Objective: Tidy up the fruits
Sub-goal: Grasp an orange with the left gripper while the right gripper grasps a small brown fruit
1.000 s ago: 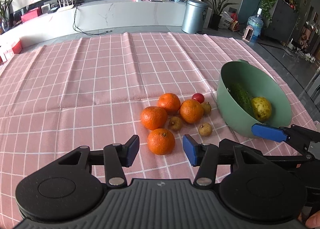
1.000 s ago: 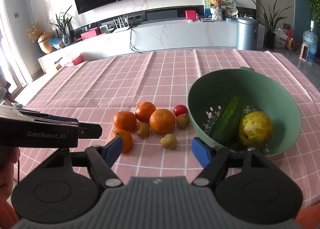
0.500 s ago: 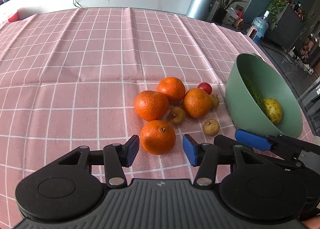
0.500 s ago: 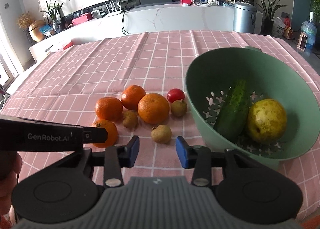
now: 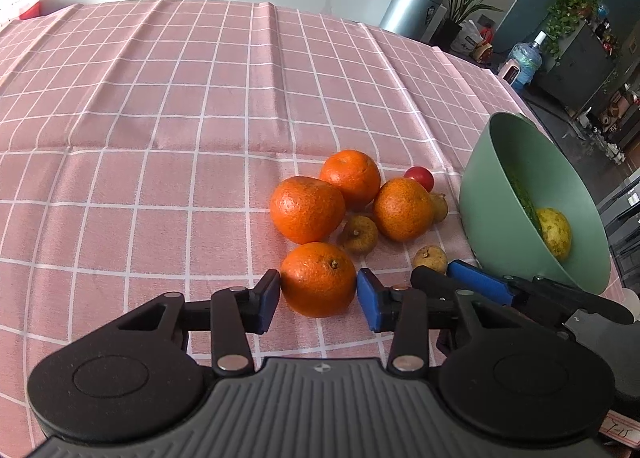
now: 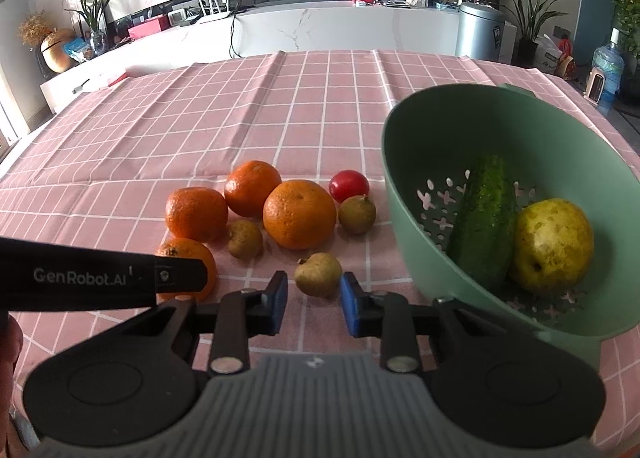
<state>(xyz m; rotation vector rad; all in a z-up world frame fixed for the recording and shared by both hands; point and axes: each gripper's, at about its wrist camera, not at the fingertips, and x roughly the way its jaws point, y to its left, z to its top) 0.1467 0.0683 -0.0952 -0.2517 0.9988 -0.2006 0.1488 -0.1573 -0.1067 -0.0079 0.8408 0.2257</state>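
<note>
Closing around the nearest orange (image 5: 318, 280), the left hand-held gripper (image 5: 318, 300) has its blue pads right at the fruit's two sides, touching or all but touching; I cannot tell that they press yet. The right hand-held gripper (image 6: 313, 300) is closing too, its pads narrow on either side of a small brown fruit (image 6: 318, 274), with slight gaps visible. Both fruits lie on the bench's pink checked cloth (image 5: 160, 137). Three more oranges (image 5: 307, 209), a red tomato (image 6: 349, 185) and two other small brown fruits (image 6: 245, 238) cluster just beyond. Beside them, the green colander bowl (image 6: 408, 177) holds a cucumber (image 6: 484, 221) and a yellow pear (image 6: 552, 246). White lettering "GenRobot.AI" (image 6: 79, 277) reads along the left tool's black side in the right view. Handwriting on a label (image 5: 618, 428) at the left view's lower corner is too cropped to read.
</note>
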